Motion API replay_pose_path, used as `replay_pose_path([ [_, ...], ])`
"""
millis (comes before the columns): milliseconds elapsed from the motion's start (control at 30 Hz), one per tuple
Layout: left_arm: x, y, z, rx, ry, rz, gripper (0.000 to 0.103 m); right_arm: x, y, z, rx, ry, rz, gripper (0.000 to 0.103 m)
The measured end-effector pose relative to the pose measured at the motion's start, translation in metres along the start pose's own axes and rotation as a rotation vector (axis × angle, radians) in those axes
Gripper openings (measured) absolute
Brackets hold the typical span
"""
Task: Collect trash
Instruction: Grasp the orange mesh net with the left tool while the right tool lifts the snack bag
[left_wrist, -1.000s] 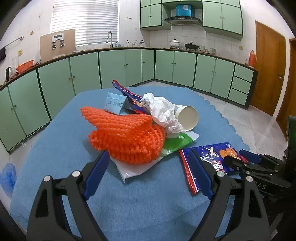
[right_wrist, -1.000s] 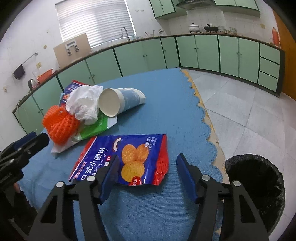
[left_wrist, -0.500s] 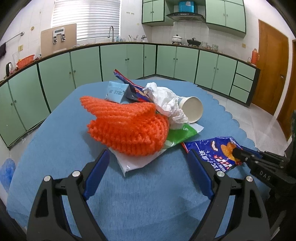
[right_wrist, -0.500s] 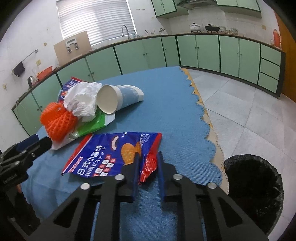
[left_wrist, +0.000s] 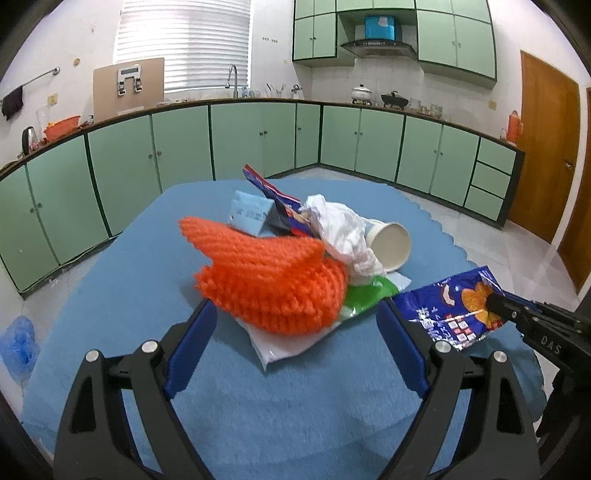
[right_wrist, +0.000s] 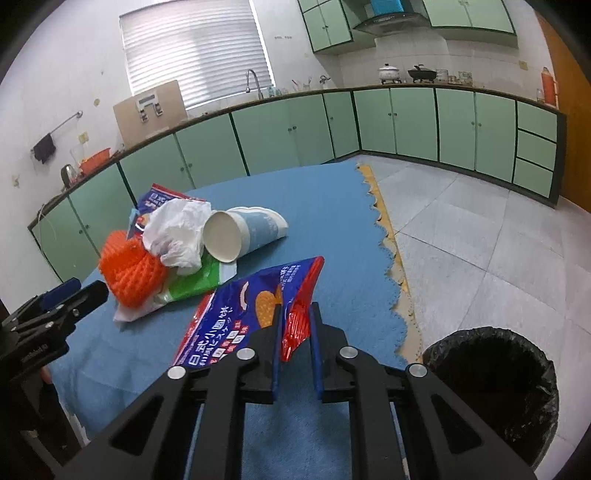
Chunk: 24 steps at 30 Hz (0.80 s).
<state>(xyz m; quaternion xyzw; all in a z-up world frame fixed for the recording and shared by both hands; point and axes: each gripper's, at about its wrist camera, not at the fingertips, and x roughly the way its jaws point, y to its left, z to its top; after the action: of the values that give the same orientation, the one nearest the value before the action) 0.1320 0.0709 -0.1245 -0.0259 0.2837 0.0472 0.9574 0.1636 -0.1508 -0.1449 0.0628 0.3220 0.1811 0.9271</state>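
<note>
**Cracker bag pinched at the desk's right edge**

At the far left of the right wrist view, the left hand-held gripper hovers over the blue-covered desk with its jaws spread wide and nothing between them. Just ahead of it sits the trash pile: an orange foam net on top of a white and green plastic wrapper, a light blue carton and a blue snack wrapper behind, then crumpled white paper leaning against a paper cup that lies on its side, mouth towards the cameras. Right of the pile, the right hand-held gripper has just been closing and now pinches the red crimped edge of the blue cracker bag, which tilts up off the desk from that edge. Further right, on the tiled floor beside the desk, stands a bin lined with a black bag, its mouth open
</note>
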Motion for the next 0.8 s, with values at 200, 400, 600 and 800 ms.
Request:
replay_pose_path([
  [200, 0.011, 0.004, 0.02, -0.002, -0.04, 0.025, 0.085, 0.007, -0.002, -0.002, 0.015, 0.016, 0.013, 0.013],
  [400, 0.035, 0.02, 0.032, -0.048, -0.005, 0.05, 0.075, 0.01, -0.003, -0.002, 0.021, 0.023, 0.019, 0.013],
  [600, 0.043, 0.024, 0.026, -0.068, 0.032, 0.028, 0.033, 0.011, -0.001, -0.003, 0.024, 0.027, 0.022, 0.014],
  [800, 0.028, 0.029, 0.022, -0.086, 0.007, 0.006, 0.008, 0.003, 0.002, 0.001, 0.023, 0.003, 0.025, 0.014],
])
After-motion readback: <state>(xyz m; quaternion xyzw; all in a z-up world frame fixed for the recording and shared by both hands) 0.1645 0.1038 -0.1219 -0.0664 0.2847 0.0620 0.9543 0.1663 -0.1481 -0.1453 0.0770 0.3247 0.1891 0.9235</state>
